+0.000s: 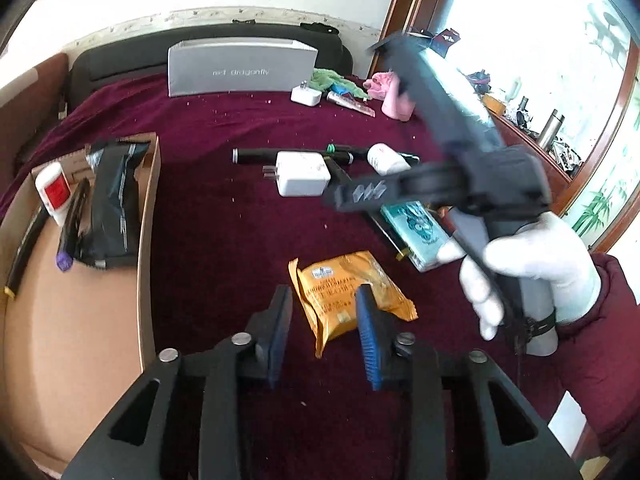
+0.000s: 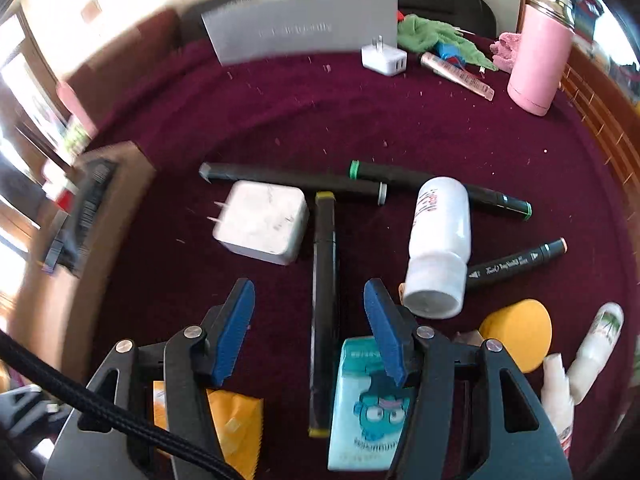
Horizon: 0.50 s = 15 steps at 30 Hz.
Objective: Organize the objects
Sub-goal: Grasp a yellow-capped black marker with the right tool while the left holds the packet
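Hovering right tool (image 2: 310, 328), seemingly empty, marker (image 2: 323, 312) below

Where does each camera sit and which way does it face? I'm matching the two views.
Left wrist: on the left gripper, jaws open, facing the orange packet and cardboard box; the right hand shows.
Right wrist: on the right gripper, jaws open astride the yellow-capped marker.
Shared: white charger, teal pack, grey box.
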Each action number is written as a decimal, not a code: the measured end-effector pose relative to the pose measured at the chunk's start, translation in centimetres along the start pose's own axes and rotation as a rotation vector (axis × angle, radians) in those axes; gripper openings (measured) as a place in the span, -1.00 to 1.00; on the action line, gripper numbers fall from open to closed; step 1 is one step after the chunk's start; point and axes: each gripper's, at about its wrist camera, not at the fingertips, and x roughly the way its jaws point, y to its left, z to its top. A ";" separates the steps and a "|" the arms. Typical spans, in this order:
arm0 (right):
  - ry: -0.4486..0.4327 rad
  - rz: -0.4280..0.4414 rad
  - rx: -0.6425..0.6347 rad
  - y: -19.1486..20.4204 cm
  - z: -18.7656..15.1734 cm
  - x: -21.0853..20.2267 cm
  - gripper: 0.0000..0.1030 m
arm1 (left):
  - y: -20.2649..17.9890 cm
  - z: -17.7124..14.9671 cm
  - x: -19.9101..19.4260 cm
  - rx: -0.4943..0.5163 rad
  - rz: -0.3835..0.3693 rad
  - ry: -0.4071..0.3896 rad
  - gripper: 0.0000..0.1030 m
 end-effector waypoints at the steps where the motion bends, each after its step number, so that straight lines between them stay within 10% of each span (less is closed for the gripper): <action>1: 0.022 -0.006 -0.016 0.3 0.0 0.5 -0.04 | 0.2 0.1 0.1 -0.009 -0.002 0.000 -0.25; 5: 0.019 -0.032 -0.076 1.1 -0.5 0.1 -0.69 | 0.3 0.1 0.8 -0.022 -0.008 0.016 -0.20; 15: -0.005 0.207 0.132 -3.8 -2.6 -1.9 -0.76 | -5.9 0.7 6.3 0.519 0.066 0.043 -0.08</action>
